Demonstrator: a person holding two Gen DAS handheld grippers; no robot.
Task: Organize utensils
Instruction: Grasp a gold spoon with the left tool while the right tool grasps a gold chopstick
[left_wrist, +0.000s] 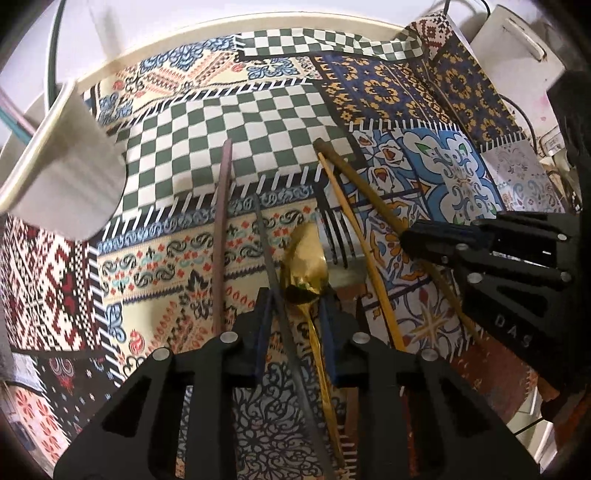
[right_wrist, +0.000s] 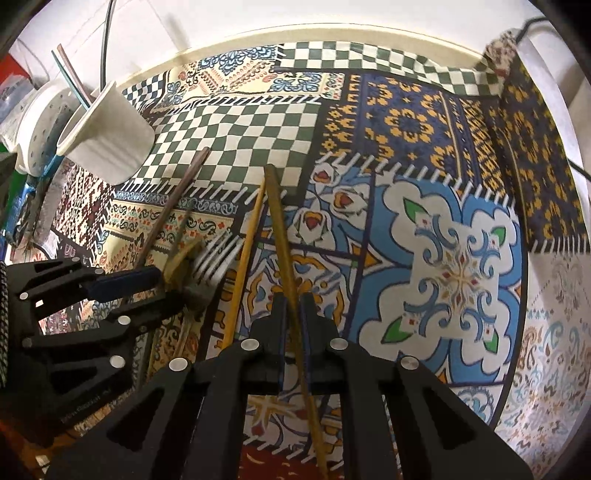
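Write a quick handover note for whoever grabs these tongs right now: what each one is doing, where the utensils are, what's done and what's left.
Left tongs: around the gold spoon and a dark grey chopstick; a firm grip cannot be told.
Right tongs: shut on the olive-brown chopstick.
On the patterned cloth: yellow chopstick, purple-brown chopstick, fork.
White cup stands at far left; no utensil can be seen in it.
Done: nothing sorted yet.
Left: likely move every utensil into the cup.
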